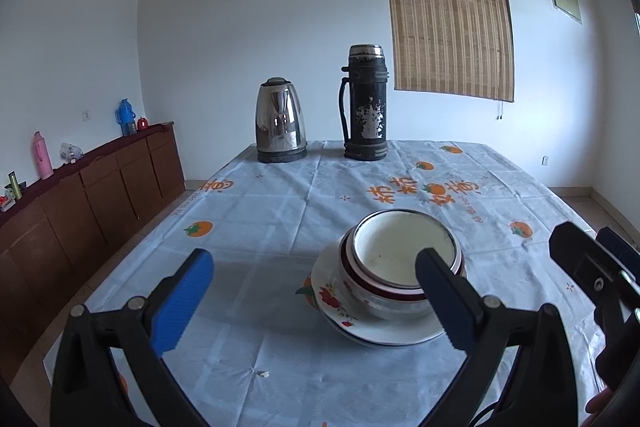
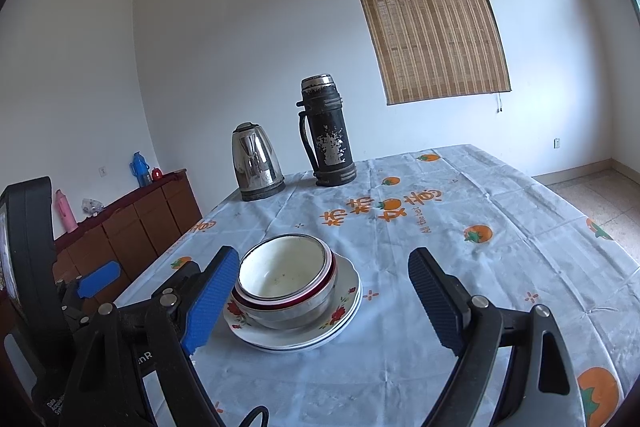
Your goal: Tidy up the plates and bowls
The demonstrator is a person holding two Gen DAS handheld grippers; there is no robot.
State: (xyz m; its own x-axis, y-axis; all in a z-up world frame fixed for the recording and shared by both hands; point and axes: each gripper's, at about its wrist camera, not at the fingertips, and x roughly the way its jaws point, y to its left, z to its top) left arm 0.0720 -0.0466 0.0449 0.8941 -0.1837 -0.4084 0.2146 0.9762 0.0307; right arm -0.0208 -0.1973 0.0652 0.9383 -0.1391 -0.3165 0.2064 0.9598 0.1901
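Both grippers, left gripper and right gripper, hover with jaws wide apart and gripping nothing, just short of the nested bowls stacked on the flowered plates mid-table, kettle and black flask standing far behind.

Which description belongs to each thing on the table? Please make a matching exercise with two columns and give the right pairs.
Things:
1. kettle
2. flask
3. bowls
4. plates

Descriptions:
A. tall, black, worn paint
B. flowered rim, lowest in the stack
C. shiny metal, at the far edge of the table
D. nested, resting on the plates

Pairs: 1-C, 2-A, 3-D, 4-B
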